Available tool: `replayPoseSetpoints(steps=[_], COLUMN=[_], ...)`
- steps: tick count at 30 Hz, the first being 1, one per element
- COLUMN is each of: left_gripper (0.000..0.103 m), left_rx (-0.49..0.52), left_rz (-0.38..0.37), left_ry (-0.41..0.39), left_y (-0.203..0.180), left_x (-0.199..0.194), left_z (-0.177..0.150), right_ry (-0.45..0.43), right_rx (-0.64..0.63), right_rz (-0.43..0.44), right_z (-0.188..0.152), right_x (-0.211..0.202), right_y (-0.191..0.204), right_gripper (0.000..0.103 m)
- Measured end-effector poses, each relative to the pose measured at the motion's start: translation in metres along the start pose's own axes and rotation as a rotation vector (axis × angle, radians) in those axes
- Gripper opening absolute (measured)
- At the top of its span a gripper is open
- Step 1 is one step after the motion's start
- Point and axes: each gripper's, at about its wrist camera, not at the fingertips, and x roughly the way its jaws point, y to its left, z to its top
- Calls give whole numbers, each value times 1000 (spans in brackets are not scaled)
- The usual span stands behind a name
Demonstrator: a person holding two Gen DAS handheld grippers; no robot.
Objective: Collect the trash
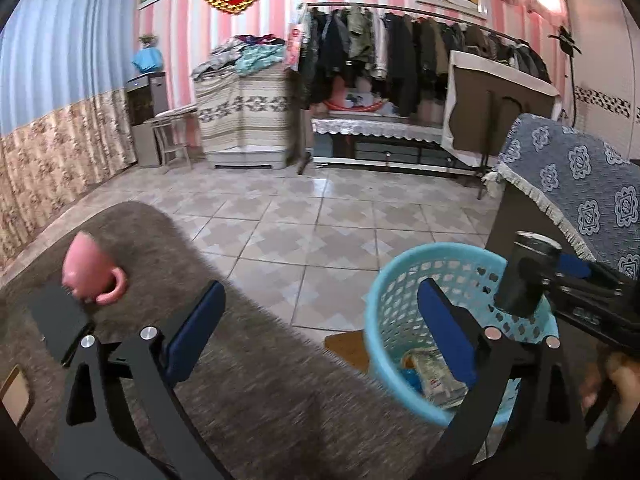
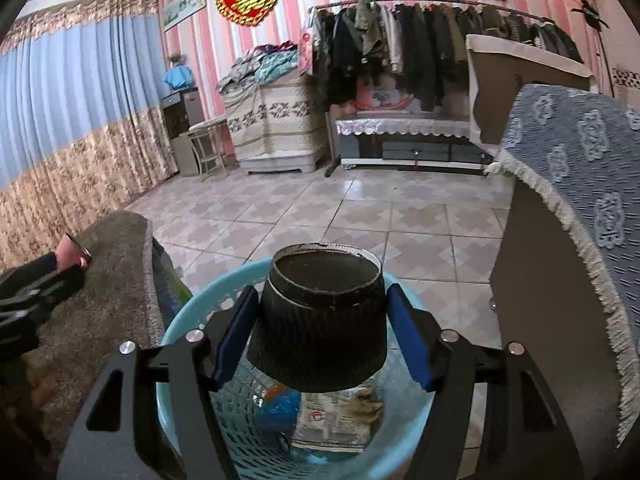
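A black cup (image 2: pixel 320 320) is clamped by the right gripper (image 2: pixel 322 336) over the blue basket (image 2: pixel 176 328). The left gripper (image 1: pixel 320 336) is held wide apart, empty. No writing can be read. Open tiled floor (image 2: pixel 360 216) lies beyond.

One blue basket (image 2: pixel 192 320) at 6 o'clock; one black paper cup (image 2: pixel 320 320) over it. One pink mug (image 1: pixel 90 270) at 9 o'clock on one brown rug (image 1: pixel 256 380). Two grippers (image 1: pixel 320 336) (image 2: pixel 320 336). Wrappers in basket: count unclear.
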Motion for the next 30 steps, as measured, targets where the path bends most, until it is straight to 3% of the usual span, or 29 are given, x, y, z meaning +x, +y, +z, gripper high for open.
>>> replayPoseSetpoints(steps=[2,4,9,19,22,26,30], left_gripper=[95,96,97,98,98,98,98], left_rx=[-24,-46,-63,-153,-175,-183,-228], left_rz=[16,24,78,220,243,330,333], left_ry=[-2,-6,-19,-36,-36,-53,-68], left_y=[12,24,45,87,97,108,119], left_x=[-10,-22,-50,-115,-129,-154,-176], left_z=[-4,-7,-10,-22,-32,-51,-62], right_ry=[8,16,12,-24,-13,2,17], right_rx=[-4,-10,-8,0,-33,-71,-113], right_rz=[-5,-14,-27,-2,19,63,106], right_z=[-1,-1,2,2,-6,-17,-30], right_x=[6,9,1,-45,-60,-75,-92], right_y=[5,9,12,29,47,71,100], right_gripper=[70,84,96,99,99,99,99])
